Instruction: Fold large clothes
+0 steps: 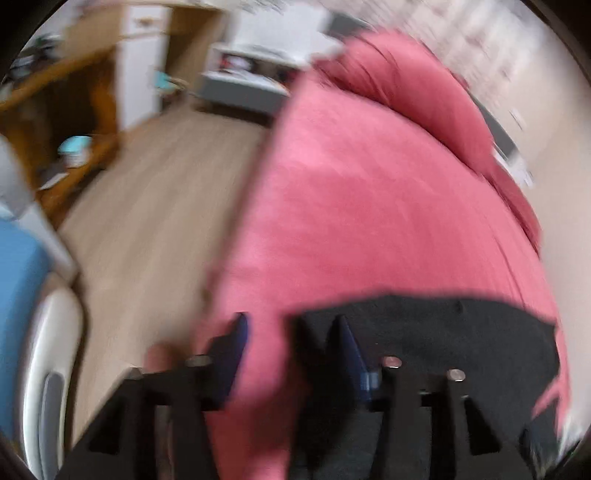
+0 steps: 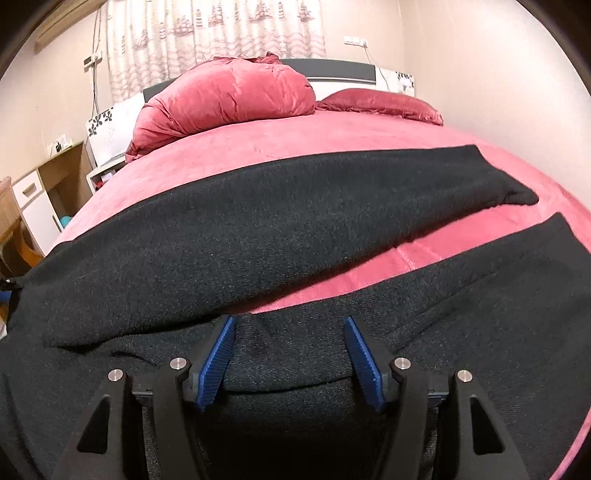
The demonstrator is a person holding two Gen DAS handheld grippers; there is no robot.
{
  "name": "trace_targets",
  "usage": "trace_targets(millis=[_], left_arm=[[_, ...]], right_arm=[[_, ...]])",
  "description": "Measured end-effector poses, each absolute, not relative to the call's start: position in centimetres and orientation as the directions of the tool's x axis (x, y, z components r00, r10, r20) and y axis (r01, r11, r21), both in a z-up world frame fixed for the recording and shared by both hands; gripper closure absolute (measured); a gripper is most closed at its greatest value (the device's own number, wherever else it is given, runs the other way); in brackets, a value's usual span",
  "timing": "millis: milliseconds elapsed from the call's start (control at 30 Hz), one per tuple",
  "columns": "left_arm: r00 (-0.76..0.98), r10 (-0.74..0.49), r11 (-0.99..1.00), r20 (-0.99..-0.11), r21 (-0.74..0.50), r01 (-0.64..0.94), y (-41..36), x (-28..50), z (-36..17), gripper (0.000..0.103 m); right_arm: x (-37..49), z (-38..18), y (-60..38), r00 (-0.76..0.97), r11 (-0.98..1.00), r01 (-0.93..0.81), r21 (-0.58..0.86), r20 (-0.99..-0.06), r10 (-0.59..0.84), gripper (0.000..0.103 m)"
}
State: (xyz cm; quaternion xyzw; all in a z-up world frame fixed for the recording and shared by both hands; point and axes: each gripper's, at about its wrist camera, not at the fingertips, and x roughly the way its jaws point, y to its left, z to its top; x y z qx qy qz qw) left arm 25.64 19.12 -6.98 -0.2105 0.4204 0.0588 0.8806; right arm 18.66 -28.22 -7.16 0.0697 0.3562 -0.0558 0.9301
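Pink bedspread [image 2: 332, 147] stretches across the bed, a bunched pink duvet [image 2: 225, 96] and a red pillow [image 2: 384, 105] piled against the grey-and-white headboard [image 2: 332, 70]. Behind it hangs a pale curtain [image 2: 221, 33] printed with sailing ships, set against cream walls [image 2: 480, 55]. A white-and-wood cabinet [image 2: 48, 184] stands beside the bed, and light wood flooring [image 1: 155, 206] runs toward a wooden desk [image 1: 62, 85], blurred here.
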Motion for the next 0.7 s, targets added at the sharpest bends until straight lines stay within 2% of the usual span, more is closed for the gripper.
trace_targets(millis=[67, 133, 267, 433, 600, 700], left_arm=[[0.693, -0.073, 0.885, -0.717, -0.367, -0.287, 20.0, 24.7, -5.5, 0.050], [0.700, -0.103, 0.896, -0.707, -0.371, -0.243, 19.5, 24.9, -4.4, 0.050], [0.699, -0.116, 0.957, -0.705, -0.269, -0.112, 15.2, 26.0, -3.2, 0.048], [0.676, -0.072, 0.995, -0.733, -0.097, 0.000, 8.9, 27.4, -4.8, 0.046], [0.647, 0.099, 0.995, -0.756, 0.061, -0.081, 8.2, 29.4, -8.4, 0.020], [0.611, 0.069, 0.995, -0.789, 0.013, -0.096, 9.4, 30.4, -9.6, 0.016]], right_arm=[[18.5, -6.7, -28.2, 0.745, 0.984, 0.156, 0.089, -0.664, -0.058, 0.042], [18.2, -5.7, -28.9, 0.755, 0.979, 0.165, 0.120, -0.654, -0.047, 0.041], [18.3, -3.6, -31.8, 0.761, 0.956, 0.216, 0.199, -0.647, -0.037, 0.040], [20.2, -2.2, -36.8, 0.716, 0.928, 0.296, 0.226, -0.695, -0.058, 0.040], [21.9, -1.7, -42.5, 0.656, 0.915, 0.366, 0.171, -0.744, -0.123, 0.040], [23.2, -1.4, -45.9, 0.620, 0.906, 0.391, 0.163, -0.774, -0.128, 0.040]])
